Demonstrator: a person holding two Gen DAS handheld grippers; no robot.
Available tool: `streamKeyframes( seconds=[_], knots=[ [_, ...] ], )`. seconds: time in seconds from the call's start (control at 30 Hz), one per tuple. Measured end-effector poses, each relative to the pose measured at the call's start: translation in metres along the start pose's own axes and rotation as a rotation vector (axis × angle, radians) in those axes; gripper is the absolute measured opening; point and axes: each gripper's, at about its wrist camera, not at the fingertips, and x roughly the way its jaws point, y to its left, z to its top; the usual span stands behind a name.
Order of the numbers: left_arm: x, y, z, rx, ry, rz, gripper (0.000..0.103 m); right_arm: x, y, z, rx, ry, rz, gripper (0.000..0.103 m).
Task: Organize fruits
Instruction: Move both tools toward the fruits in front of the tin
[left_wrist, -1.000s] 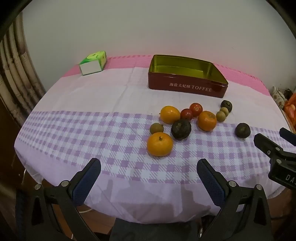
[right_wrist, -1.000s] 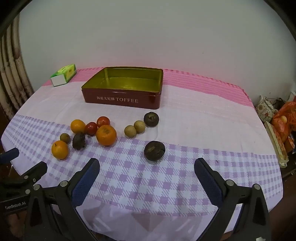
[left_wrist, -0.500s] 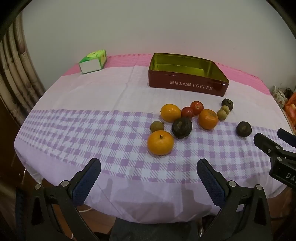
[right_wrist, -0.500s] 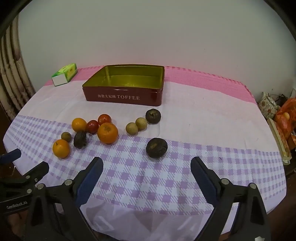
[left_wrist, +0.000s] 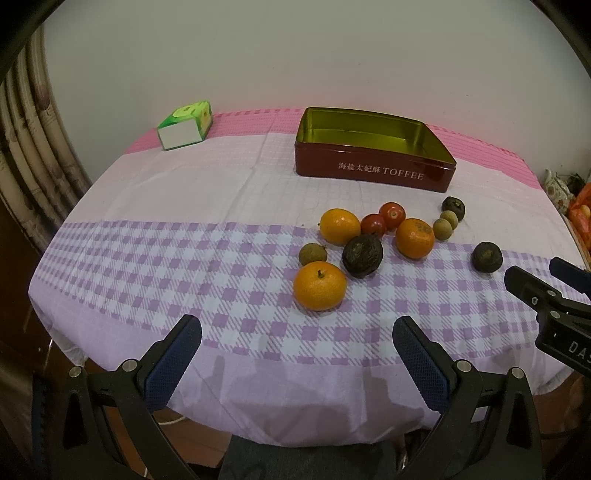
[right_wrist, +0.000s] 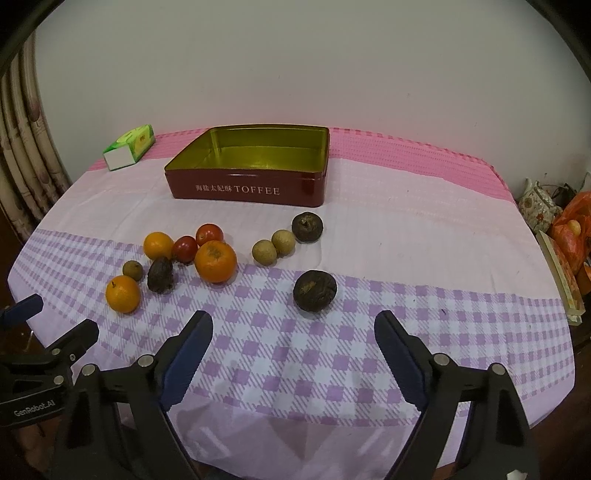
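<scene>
Fruits (left_wrist: 320, 290) lie before toffee tin (left_wrist: 373, 170), tissue box (left_wrist: 184, 125) aside.

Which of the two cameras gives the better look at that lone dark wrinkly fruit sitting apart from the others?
The right wrist view: the lone dark fruit sits near the middle, close ahead of the open right gripper, with its wrinkled skin clear. In the left wrist view it is smaller and off toward the right edge.

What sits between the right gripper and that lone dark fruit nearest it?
Nothing visible. Only bare tablecloth lies between the open right gripper and the dark fruit, which sits apart from the other fruits.
</scene>
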Motion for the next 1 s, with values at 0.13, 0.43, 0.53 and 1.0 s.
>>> streamKeyframes(
  seconds=[0.13,0.43,0.53,1.0],
  knots=[
    [0.0002,0.0001,0.0010,0.001,-0.003,0.001,0.102,0.0013,0.0000,-0.0007,0.003,0.004,0.003,0.085],
    [0.0001,-0.0003,0.0016,-0.002,-0.010,-0.003,0.101,0.0040,0.0006,-0.0030,0.004,0.012,0.008,0.080],
    [0.0000,0.0001,0.0014,-0.004,-0.009,-0.004,0.100,0.0052,0.0001,-0.0035,0.007,0.020,0.012,0.078],
    [0.0052,-0.0014,0.0025,0.001,-0.001,-0.011,0.094,0.0090,0.0006,-0.0041,0.016,0.035,0.017,0.077]
  ],
)
